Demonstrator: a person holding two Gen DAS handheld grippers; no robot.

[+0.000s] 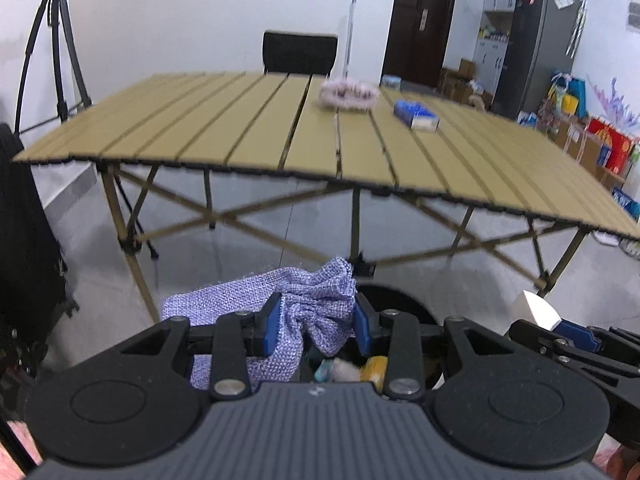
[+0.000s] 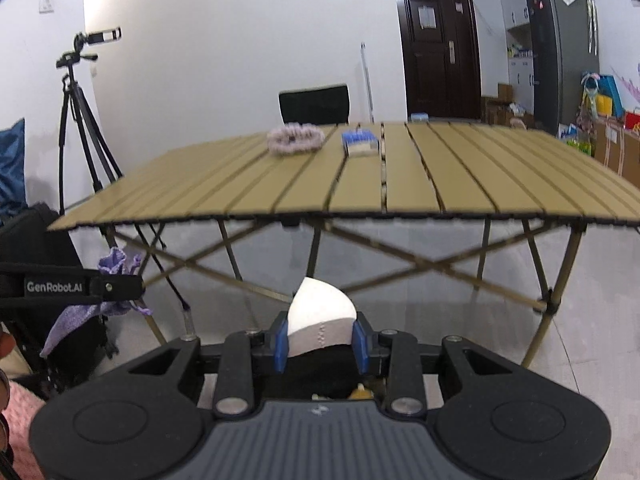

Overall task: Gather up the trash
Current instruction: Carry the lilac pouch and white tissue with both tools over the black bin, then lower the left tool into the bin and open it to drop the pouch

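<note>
Between each claw's blue pads: left claw [image 1: 316, 322] grasps purple cloth [image 1: 312, 300], right claw [image 2: 321, 340] white paper [image 2: 320, 320].

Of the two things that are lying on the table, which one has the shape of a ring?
The fluffy pink scrunchie, lying left of the blue box in the right wrist view. It is a soft loop with a hole in the middle, while the box is flat and rectangular.
</note>
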